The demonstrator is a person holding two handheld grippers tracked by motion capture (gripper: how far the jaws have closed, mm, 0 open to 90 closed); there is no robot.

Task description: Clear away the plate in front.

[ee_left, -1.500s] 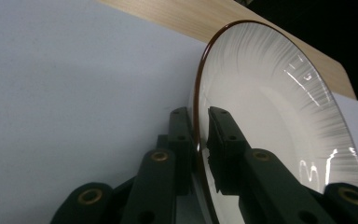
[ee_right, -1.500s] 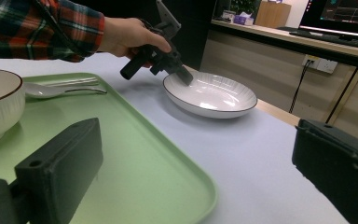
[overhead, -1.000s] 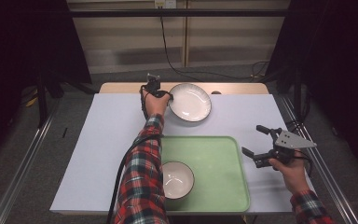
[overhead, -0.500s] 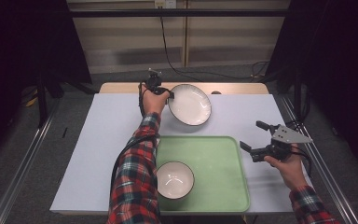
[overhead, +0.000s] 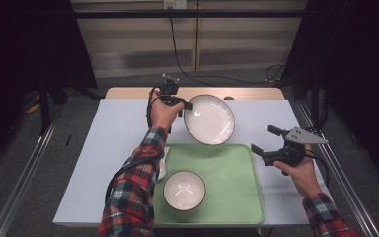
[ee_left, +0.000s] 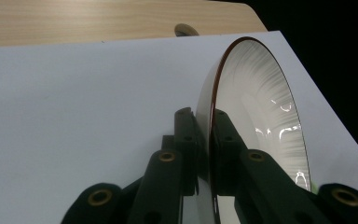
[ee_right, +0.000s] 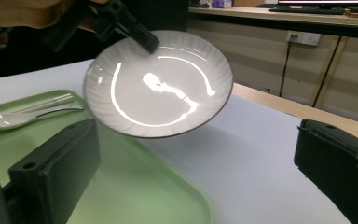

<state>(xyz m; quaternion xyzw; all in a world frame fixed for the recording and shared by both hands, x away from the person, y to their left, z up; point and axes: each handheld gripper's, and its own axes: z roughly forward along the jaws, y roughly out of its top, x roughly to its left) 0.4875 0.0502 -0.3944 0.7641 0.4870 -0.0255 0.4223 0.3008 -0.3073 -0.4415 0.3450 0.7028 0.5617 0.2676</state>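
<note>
High view: we see the left tool (overhead: 187, 105) clamped on the rim of the white plate (overhead: 209, 119), which is lifted and tilted over the far middle of the worktop (overhead: 118, 128), its near edge reaching above the far edge of the green tray (overhead: 237, 187)
High view, tray: we see it at the near edge of the worktop, with a white bowl (overhead: 184, 190) in its near left part and a spoon (overhead: 162, 165) at its left edge
High view, right side: we find the right tool (overhead: 266, 140) held above the worktop just off the tray's right edge, its jaws apart and holding nothing
Left gripper view: we look along both jaws, which pinch the plate (ee_left: 256, 116) rim between them; the plate stands on edge above the white worktop (ee_left: 84, 102)
Right gripper view: we see the right tool's jaws spread wide, the plate (ee_right: 158, 84) hanging beyond them in the left tool (ee_right: 142, 39), above the tray (ee_right: 135, 186), the spoon (ee_right: 23, 116) at the tray's far side
</note>
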